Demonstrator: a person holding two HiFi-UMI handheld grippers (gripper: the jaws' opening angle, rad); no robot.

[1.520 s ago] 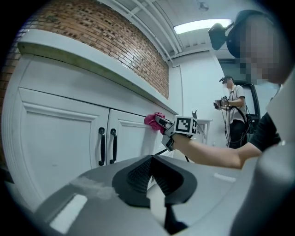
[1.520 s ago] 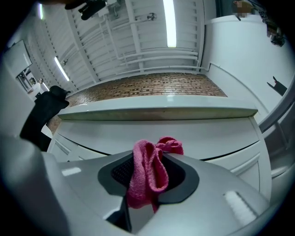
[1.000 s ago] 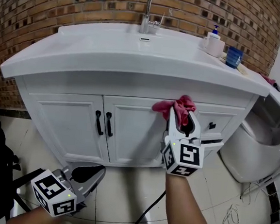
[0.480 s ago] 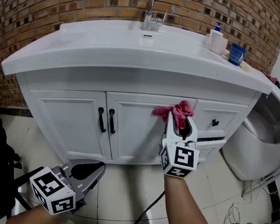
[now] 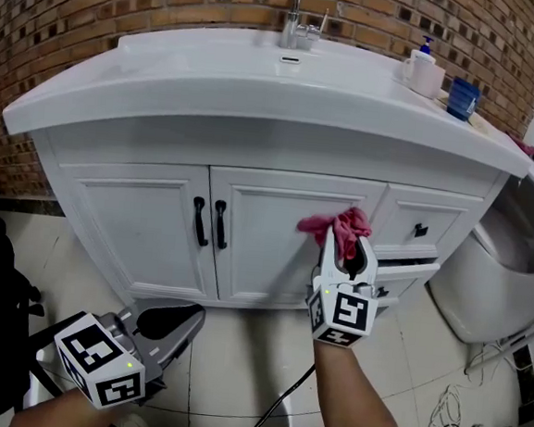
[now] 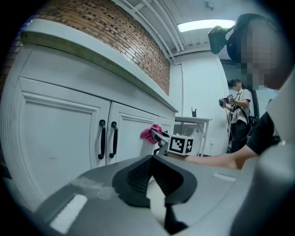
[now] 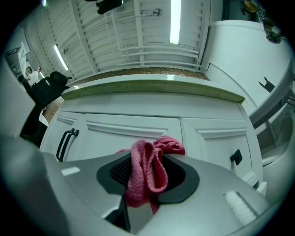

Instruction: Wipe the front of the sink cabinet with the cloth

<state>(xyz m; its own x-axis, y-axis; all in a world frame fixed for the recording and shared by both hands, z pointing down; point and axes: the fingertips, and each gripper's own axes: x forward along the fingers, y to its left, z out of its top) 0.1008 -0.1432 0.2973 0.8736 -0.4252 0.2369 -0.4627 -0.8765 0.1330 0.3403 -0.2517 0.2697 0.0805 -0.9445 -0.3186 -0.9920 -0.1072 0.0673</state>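
Head view, cabinet: a white panelled sink cabinet (image 5: 140, 229) stands against a red-brown brick wall (image 5: 72, 0), under a white basin top (image 5: 213, 82) with a chrome tap (image 5: 296, 20).
Head view, doors: two doors carry a pair of black bar handles (image 5: 208, 222) at their meeting edges. Right of the doors are drawers, and the lower drawer (image 5: 413, 267) juts out slightly.
Head view, top right corner: a white pump bottle (image 5: 422, 71) and a blue cup (image 5: 462, 98) stand near each other.
Head view, right arm: a bare forearm (image 5: 357, 406) rises from the bottom edge and reaches straight forward. The right gripper (image 5: 345, 250) points at the cabinet front, its marker cube facing the camera.
Head view, cloth: the pink knitted cloth (image 5: 336, 225) is bunched at the gripper's tip, against the upper right edge of the right-hand door, just beside the drawers.
Head view, left arm: it is held low at the bottom left. The left gripper (image 5: 179, 321) hangs over pale floor tiles (image 5: 235, 363), well apart from the cabinet.
Left gripper view, claw: the jaws meet at their tips with nothing between them. They point along the cabinet front toward the handles.
Left gripper view, beyond: the cloth appears pressed to the door by the other gripper. A person (image 6: 237, 117) stands far off.
Right gripper view, claw: the jaws are clamped on the cloth, which folds up between the dark pads and spills over them toward the door panel.
Right gripper view, surroundings: the bar handles lie at the left and a black drawer knob (image 7: 236, 156) at the right.
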